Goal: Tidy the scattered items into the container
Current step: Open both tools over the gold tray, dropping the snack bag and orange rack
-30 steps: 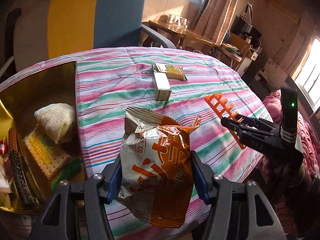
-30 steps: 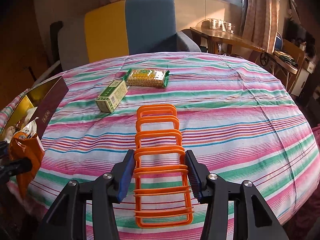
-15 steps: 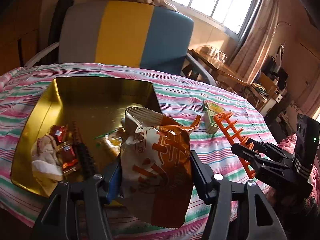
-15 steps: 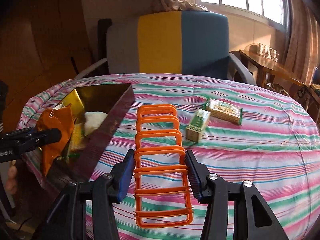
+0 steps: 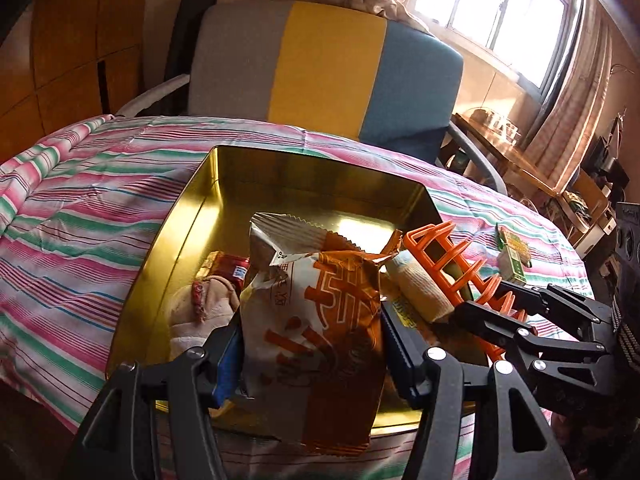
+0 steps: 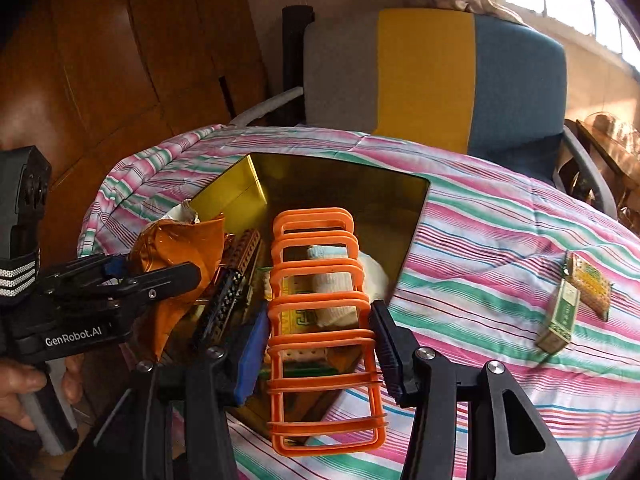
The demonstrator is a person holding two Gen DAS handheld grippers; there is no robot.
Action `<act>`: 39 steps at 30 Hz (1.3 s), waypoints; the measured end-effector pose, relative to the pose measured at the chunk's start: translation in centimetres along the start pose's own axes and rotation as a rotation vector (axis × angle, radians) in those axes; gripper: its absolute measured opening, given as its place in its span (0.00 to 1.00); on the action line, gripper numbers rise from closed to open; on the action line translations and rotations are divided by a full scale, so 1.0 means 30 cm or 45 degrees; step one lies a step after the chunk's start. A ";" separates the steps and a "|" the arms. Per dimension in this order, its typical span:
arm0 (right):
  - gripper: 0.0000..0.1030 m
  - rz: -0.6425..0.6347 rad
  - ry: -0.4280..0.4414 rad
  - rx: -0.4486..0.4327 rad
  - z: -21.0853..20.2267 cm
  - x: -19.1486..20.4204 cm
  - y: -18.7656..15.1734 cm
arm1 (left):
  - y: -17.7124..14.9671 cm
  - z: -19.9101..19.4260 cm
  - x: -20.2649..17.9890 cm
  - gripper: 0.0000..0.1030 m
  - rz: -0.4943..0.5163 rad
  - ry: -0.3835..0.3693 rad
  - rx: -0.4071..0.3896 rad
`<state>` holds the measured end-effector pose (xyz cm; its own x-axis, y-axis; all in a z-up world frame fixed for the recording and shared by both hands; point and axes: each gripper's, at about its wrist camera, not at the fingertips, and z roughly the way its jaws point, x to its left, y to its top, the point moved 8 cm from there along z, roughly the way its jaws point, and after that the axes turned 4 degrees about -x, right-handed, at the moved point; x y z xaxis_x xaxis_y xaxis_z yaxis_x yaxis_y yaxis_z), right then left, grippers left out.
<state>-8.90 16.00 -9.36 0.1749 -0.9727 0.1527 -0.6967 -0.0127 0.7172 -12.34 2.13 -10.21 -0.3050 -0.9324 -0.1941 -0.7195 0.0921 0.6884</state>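
while over tin [image 5: 192, 216], both tools [image 5: 312, 344] full

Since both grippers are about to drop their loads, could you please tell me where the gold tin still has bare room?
The far half of the gold metal tin, along its back wall, is bare floor. The near half is crowded: rolled white socks, a red packet, crackers. The left gripper holds the orange snack bag there; the right gripper holds the orange plastic rack.

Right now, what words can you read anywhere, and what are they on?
"GenRobot.AI": white letters on the left gripper body.
Snack bag: big orange characters, too crumpled to read.
Small green box and biscuit packet on the tablecloth: print too small.
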 end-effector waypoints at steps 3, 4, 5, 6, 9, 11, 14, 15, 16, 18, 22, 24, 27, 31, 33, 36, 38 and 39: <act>0.49 -0.004 0.004 0.042 0.069 0.029 0.017 | 0.013 0.028 0.029 0.60 0.014 0.034 0.013; 0.49 -0.012 0.001 0.056 0.088 0.038 0.019 | 0.017 0.038 0.038 0.60 0.021 0.046 0.019; 0.49 -0.023 -0.004 0.070 0.105 0.048 0.021 | 0.021 0.048 0.046 0.60 0.027 0.058 0.025; 0.49 -0.032 -0.005 0.085 0.122 0.057 0.020 | 0.021 0.060 0.052 0.60 0.033 0.068 0.032; 0.49 -0.048 -0.010 0.121 0.161 0.074 0.017 | 0.022 0.092 0.070 0.60 0.033 0.089 0.052; 0.49 -0.058 -0.019 0.130 0.179 0.079 0.017 | 0.022 0.111 0.082 0.60 0.029 0.098 0.063; 0.49 -0.052 -0.020 0.153 0.202 0.080 0.012 | 0.026 0.116 0.094 0.60 0.021 0.099 0.057; 0.49 -0.051 -0.021 0.161 0.209 0.080 0.010 | 0.025 0.117 0.096 0.60 0.020 0.098 0.060; 0.49 -0.049 -0.021 0.169 0.216 0.081 0.008 | 0.025 0.117 0.099 0.60 0.018 0.096 0.063; 0.50 -0.044 -0.020 0.179 0.227 0.081 0.003 | 0.028 0.111 0.101 0.62 0.009 0.092 0.063; 0.50 -0.028 -0.009 0.177 0.222 0.079 -0.009 | 0.040 0.093 0.106 0.64 -0.016 0.074 0.038; 0.50 -0.023 -0.010 0.171 0.214 0.075 -0.011 | 0.045 0.085 0.112 0.64 -0.033 0.071 0.031; 0.50 -0.015 -0.016 0.156 0.200 0.068 -0.011 | 0.047 0.070 0.119 0.64 -0.046 0.080 0.022; 0.50 0.004 -0.012 0.139 0.182 0.060 -0.013 | 0.037 0.051 0.119 0.64 -0.050 0.092 0.018; 0.51 0.013 -0.011 0.132 0.174 0.056 -0.015 | 0.030 0.043 0.116 0.64 -0.048 0.098 0.018; 0.51 0.023 -0.011 0.125 0.161 0.053 -0.020 | 0.020 0.032 0.112 0.64 -0.046 0.107 0.016; 0.51 0.026 -0.013 0.118 0.151 0.050 -0.022 | 0.012 0.026 0.107 0.64 -0.040 0.110 0.017; 0.51 0.028 -0.014 0.114 0.145 0.050 -0.022 | 0.009 0.023 0.105 0.64 -0.036 0.116 0.015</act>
<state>-11.22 13.54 -12.57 0.1517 -0.9755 0.1595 -0.7598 -0.0118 0.6501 -13.92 -0.55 -11.10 -0.2270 -0.9625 -0.1484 -0.7343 0.0690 0.6754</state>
